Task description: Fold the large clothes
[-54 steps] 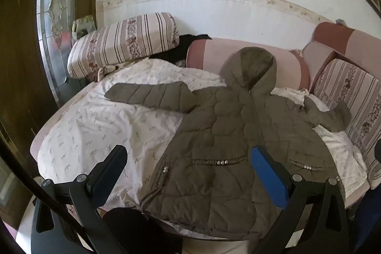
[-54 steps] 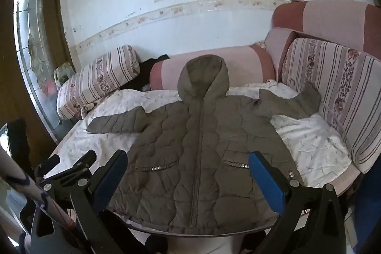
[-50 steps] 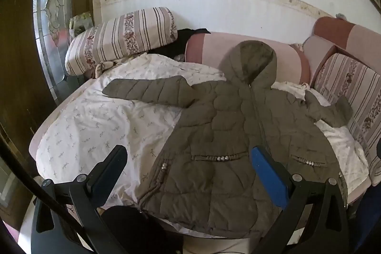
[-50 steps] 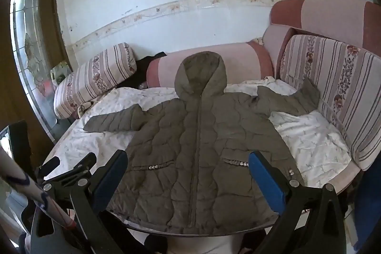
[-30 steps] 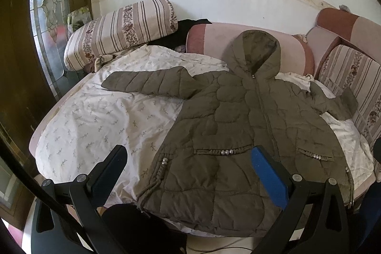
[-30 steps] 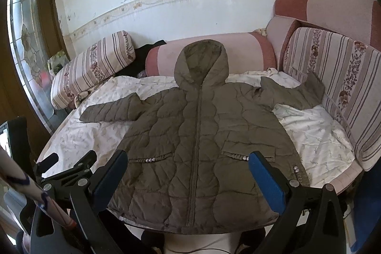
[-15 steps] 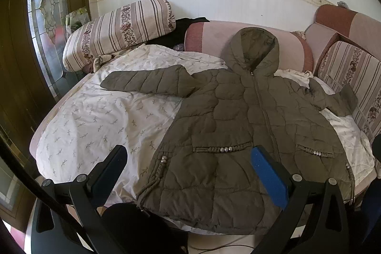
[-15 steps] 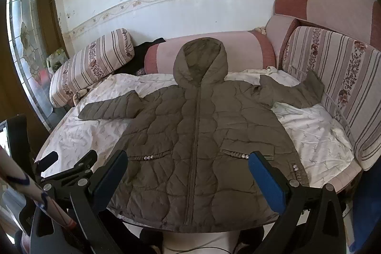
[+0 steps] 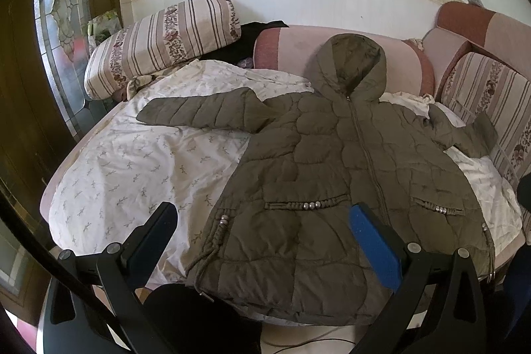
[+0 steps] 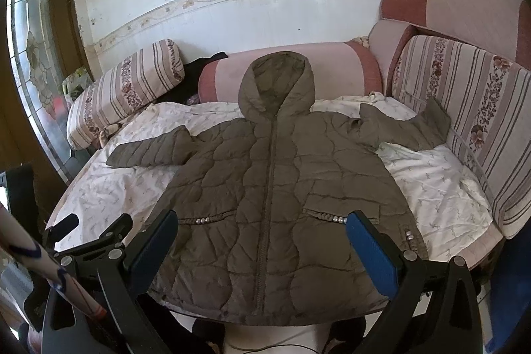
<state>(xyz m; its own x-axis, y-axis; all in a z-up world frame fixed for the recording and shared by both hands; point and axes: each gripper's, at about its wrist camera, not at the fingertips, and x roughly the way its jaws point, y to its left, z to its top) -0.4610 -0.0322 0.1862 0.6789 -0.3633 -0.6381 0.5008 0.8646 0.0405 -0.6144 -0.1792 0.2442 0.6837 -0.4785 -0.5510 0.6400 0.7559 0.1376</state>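
Note:
An olive quilted hooded jacket lies face up and spread flat on a white patterned sheet, zipped, hood towards the wall, both sleeves stretched out sideways. It also shows in the right wrist view. My left gripper is open and empty, held above the jacket's lower left hem. My right gripper is open and empty, held above the jacket's lower front. Neither touches the cloth.
A striped bolster lies at the back left, a pink bolster under the hood, striped cushions along the right. A glass door stands at the left. The left gripper's body shows low left in the right wrist view.
Both grippers have moved a little closer over the jacket and tilted slightly downwards. The jacket has not moved. Both grippers stay open.

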